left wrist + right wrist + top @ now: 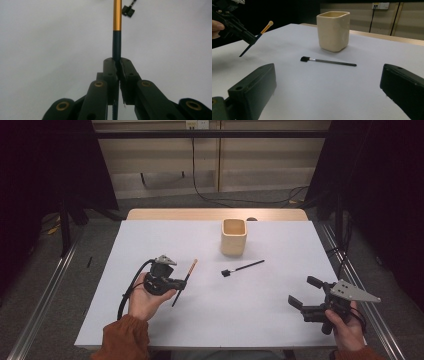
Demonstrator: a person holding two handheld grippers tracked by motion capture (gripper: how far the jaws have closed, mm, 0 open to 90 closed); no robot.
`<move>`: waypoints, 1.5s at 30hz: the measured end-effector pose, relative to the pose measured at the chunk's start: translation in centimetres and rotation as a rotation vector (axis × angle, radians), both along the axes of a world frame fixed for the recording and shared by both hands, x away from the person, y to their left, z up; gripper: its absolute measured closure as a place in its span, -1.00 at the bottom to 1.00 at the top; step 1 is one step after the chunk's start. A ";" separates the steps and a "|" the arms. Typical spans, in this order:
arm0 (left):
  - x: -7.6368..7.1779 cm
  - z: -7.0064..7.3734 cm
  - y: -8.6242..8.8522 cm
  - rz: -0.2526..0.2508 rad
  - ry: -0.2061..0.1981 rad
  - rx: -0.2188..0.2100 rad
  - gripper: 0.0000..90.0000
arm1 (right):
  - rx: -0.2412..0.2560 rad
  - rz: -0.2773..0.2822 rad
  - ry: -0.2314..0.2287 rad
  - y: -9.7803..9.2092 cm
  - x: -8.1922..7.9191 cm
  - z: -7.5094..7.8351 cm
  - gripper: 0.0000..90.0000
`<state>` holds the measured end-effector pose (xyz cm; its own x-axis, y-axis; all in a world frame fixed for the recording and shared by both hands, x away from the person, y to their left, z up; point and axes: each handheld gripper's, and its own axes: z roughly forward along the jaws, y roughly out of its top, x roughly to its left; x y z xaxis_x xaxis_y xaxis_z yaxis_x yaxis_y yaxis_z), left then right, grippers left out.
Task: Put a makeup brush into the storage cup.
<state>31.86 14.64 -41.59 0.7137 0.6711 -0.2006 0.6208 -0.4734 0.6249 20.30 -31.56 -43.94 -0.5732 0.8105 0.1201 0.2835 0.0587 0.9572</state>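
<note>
Black jaws of your left tool are pinched tight on the dark handle of the orange-tipped makeup brush, held clear of the white desk with its tip angled toward the cream cup, likely its destination. Your right tool gapes wide, empty, facing the black brush lying flat beyond it, just before that cup.
</note>
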 end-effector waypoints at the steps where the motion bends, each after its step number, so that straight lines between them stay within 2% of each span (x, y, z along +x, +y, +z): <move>1: 0.0 0.0 0.0 0.000 0.000 0.000 0.87 | -0.002 0.002 -0.001 0.0 0.0 0.0 -1.00; 2: -0.1 0.1 0.1 -0.001 -0.020 -0.012 0.87 | 0.000 0.002 0.000 0.0 0.0 0.0 -1.00; 6: -0.4 0.3 0.2 0.006 -0.049 -0.036 0.88 | 0.002 0.002 0.001 0.0 0.0 0.0 -1.00; 7: -0.6 0.4 0.4 0.014 -0.080 -0.050 0.88 | 0.001 0.003 0.000 0.0 0.0 0.0 -1.00; 8: -0.6 0.4 0.4 0.014 -0.080 -0.050 0.88 | 0.001 0.003 -0.001 0.0 0.0 0.0 -1.00; 11: -0.7 0.6 0.6 0.021 -0.113 -0.071 0.88 | 0.001 0.003 -0.001 0.0 0.0 0.0 -1.00; 12: -0.8 0.8 0.9 0.008 -0.149 -0.112 0.88 | 0.001 0.002 -0.002 0.0 0.0 0.0 -1.00; 14: -0.9 0.9 0.9 0.009 -0.147 -0.126 0.88 | 0.002 0.003 -0.002 0.0 0.0 0.0 -1.00; 15: -0.9 1.0 1.0 0.006 -0.167 -0.128 0.88 | 0.003 0.005 -0.002 0.0 0.0 0.0 -1.00; 16: -1.0 1.1 1.1 0.010 -0.179 -0.150 0.88 | 0.003 0.005 -0.002 0.0 0.0 0.0 -1.00; 18: -1.1 1.3 1.2 0.008 -0.193 -0.171 0.88 | 0.006 0.008 -0.005 0.1 -0.1 0.0 -1.00; 19: -1.3 1.4 1.3 0.003 -0.222 -0.194 0.87 | 0.002 0.010 -0.006 0.1 -0.1 0.0 -1.00; 20: -1.3 1.4 1.3 0.003 -0.222 -0.194 0.87 | 0.002 0.010 -0.006 0.1 -0.1 0.0 -1.00; 29: -1.9 2.0 1.5 -0.009 -0.315 -0.267 0.87 | 0.003 0.011 -0.007 0.1 -0.1 0.0 -1.00; 30: -2.0 2.1 1.5 -0.009 -0.334 -0.276 0.87 | 0.004 0.011 -0.007 0.1 -0.1 0.0 -1.00; 32: -2.0 2.1 1.5 -0.005 -0.337 -0.282 0.87 | 0.002 0.009 -0.009 0.1 -0.1 0.0 -1.00; 33: -2.0 2.1 1.5 -0.006 -0.335 -0.302 0.87 | 0.005 0.008 -0.008 0.1 -0.1 0.0 -1.00; 38: -2.0 2.1 1.5 -0.001 -0.348 -0.342 0.87 | 0.004 0.007 -0.010 0.0 -0.1 0.0 -1.00; 42: -2.3 1.9 1.5 0.009 -0.390 -0.364 0.87 | 0.004 0.006 -0.009 0.0 -0.2 0.0 -1.00; 45: -2.4 1.9 1.5 0.009 -0.396 -0.366 0.87 | 0.005 0.005 -0.010 0.0 -0.1 0.1 -1.00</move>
